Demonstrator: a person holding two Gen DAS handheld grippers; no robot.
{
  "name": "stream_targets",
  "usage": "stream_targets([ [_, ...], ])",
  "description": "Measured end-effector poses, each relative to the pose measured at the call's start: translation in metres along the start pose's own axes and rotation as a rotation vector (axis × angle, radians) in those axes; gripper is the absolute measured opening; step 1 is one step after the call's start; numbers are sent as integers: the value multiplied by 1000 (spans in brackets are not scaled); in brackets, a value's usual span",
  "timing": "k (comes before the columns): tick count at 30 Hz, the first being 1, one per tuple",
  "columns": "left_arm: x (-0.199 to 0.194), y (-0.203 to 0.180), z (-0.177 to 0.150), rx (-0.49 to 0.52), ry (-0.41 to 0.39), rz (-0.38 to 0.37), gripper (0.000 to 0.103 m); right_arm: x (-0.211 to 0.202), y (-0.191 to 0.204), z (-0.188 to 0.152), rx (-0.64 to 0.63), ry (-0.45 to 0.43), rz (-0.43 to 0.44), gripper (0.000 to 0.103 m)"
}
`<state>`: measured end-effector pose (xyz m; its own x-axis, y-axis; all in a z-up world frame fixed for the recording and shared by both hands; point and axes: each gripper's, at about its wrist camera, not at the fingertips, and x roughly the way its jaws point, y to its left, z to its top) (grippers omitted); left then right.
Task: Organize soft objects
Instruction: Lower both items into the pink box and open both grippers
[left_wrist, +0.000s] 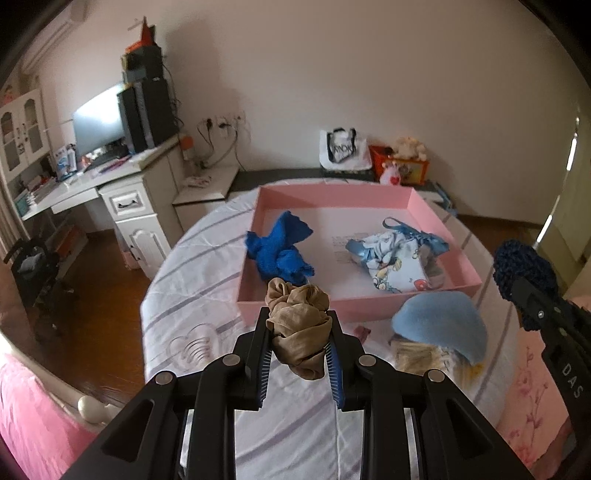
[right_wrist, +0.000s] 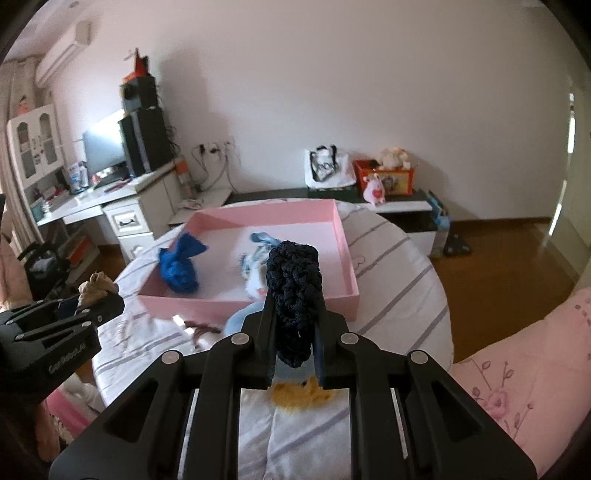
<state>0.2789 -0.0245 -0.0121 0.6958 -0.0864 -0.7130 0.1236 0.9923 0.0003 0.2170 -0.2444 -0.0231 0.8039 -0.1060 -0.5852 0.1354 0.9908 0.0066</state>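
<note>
Soft things everywhere on the striped bedsheet (left_wrist: 207, 266), pink tray (left_wrist: 332, 194) sitting in the middle of it. Left gripper (left_wrist: 299, 325) up front in the left wrist view, jaws pinching a bunched tan cloth (left_wrist: 299, 328), wad bulging above and below the blue-ribbed pads (left_wrist: 334, 373). Held in the air just short of the tray's near wall. Same gripper caught from the side at the left edge of the right wrist view, tan lump poking out past the fingertips.

Right gripper (right_wrist: 295, 314) clamped on a dark navy knitted piece (right_wrist: 295, 295), thick braided texture, standing up well above the fingertips and hanging a little below. Also seen at the right edge of the left wrist view, navy knit sticking out of the black fingers.

Inside the tray: bright blue cloth (left_wrist: 282, 247) crumpled at the near left corner, partly draped over the left wall. Cartoon-print pouch (left_wrist: 399, 258) with blue ribbon straps toward the near right of the tray floor. Well apart, those two.

Outside the tray, just beside its near wall: pale blue beret (left_wrist: 441, 325) on the sheet, something yellow and fluffy (left_wrist: 424, 356) tucked under its near edge. In the right wrist view, beret mostly hidden behind the fingers, yellow fluff peeking out below.

Pink flowered quilt (right_wrist: 517, 391) along the right side.
</note>
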Motion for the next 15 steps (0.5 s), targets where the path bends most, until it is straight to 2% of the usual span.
stream_targets([
  [6, 55, -9, 40, 20, 39, -25, 23, 48, -8, 11, 14, 58, -43, 14],
  [15, 142, -23, 85, 54, 87, -50, 23, 113, -4, 21, 2, 137, -42, 14],
])
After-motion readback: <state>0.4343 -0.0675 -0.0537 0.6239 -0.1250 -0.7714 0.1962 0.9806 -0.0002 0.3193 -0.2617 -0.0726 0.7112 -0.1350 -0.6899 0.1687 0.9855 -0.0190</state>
